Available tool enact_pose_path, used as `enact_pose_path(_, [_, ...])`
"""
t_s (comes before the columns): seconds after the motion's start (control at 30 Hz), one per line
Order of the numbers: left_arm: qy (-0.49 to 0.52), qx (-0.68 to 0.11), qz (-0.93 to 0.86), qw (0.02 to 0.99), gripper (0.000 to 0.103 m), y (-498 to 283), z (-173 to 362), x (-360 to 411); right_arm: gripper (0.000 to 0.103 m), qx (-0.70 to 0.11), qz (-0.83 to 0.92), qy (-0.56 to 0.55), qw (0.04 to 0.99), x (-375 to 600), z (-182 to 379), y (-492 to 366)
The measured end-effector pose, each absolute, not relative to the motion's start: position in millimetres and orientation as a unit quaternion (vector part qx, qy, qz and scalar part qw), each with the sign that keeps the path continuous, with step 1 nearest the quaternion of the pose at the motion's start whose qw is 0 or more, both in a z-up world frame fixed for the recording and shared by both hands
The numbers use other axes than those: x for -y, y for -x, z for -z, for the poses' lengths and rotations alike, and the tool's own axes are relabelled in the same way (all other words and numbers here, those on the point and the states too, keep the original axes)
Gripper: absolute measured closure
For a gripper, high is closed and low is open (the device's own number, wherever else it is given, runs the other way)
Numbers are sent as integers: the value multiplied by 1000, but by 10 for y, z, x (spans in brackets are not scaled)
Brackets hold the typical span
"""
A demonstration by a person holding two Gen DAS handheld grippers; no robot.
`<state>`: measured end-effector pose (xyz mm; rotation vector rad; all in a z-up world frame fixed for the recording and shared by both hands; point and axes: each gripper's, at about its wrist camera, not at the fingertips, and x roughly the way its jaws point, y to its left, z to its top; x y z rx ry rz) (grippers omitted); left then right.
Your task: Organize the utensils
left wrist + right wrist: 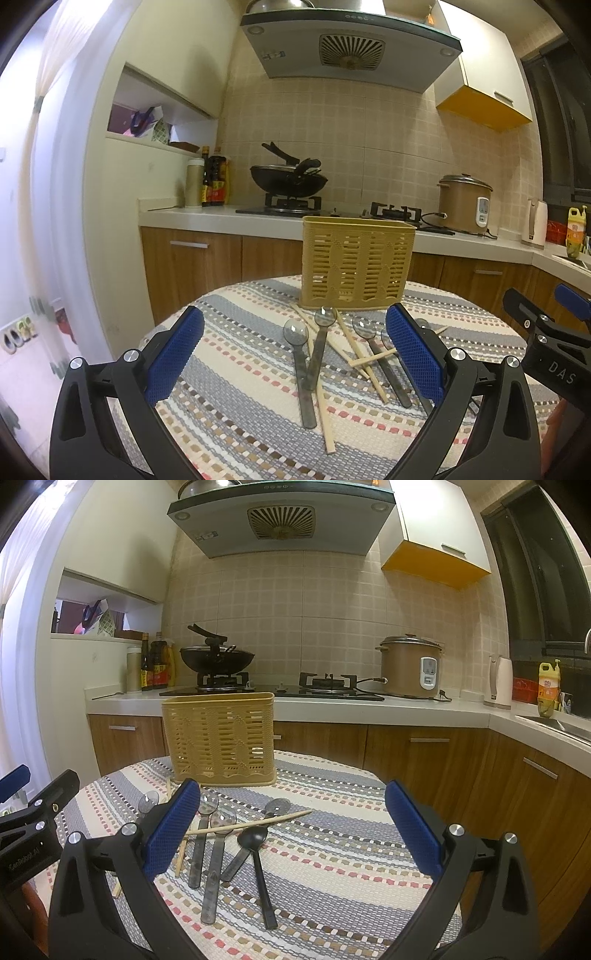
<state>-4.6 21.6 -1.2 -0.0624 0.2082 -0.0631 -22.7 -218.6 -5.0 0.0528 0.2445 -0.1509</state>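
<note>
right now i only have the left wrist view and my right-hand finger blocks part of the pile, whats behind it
Observer: A solid black spoon lies there, with its bowl toward the basket.
Operator: anything across it
Observer: A chopstick lies crosswise just beyond its bowl, over a clear spoon.
Operator: right gripper free
Observer: Yes, the right gripper is open and holds nothing.

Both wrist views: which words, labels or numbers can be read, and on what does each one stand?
"DAS": on the right gripper body, left wrist view.
Lettering on the left gripper body: too blurred.
Sauce bottles, yellow bottle, rice cooker panel: too small.
</note>
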Motion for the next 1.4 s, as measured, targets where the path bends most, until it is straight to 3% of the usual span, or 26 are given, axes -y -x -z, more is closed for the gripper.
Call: enact_pose_path(1.4, [38, -104, 29, 993, 7, 58, 25, -261, 8, -117, 79, -21, 990, 2163, 50, 249])
